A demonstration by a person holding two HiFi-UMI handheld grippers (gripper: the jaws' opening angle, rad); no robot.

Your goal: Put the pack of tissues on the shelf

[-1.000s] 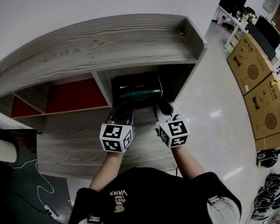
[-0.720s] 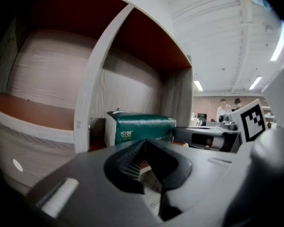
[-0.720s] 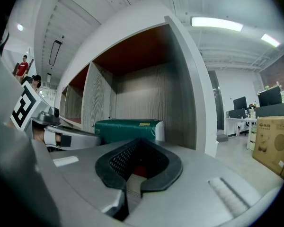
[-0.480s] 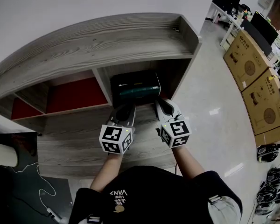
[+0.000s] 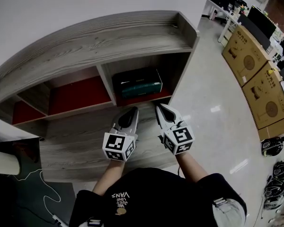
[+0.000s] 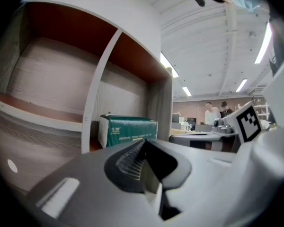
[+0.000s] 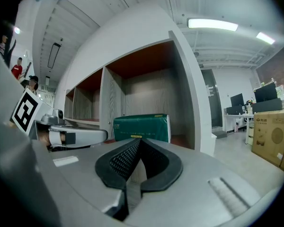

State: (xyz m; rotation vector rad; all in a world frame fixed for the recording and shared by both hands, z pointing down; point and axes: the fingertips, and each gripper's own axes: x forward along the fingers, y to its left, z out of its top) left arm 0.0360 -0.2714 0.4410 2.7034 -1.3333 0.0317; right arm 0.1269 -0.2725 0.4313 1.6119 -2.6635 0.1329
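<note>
The green pack of tissues (image 5: 141,83) lies in the rightmost compartment of the grey wooden shelf (image 5: 109,44), on its red floor. It also shows ahead in the left gripper view (image 6: 128,130) and the right gripper view (image 7: 142,127). My left gripper (image 5: 129,111) and right gripper (image 5: 161,109) hover side by side in front of that compartment, a short way back from the pack. Both are shut with nothing between the jaws. Neither touches the pack.
To the left are two more shelf compartments with red floors (image 5: 78,94). A lower wooden ledge (image 5: 71,136) lies under the grippers. Cardboard boxes (image 5: 258,74) stand at the right on the glossy floor. A cable (image 5: 38,193) lies at the lower left.
Both grippers have drawn back from the compartment, away from the pack of tissues, which stays on the shelf. A gap now shows between the jaw tips and the pack.
</note>
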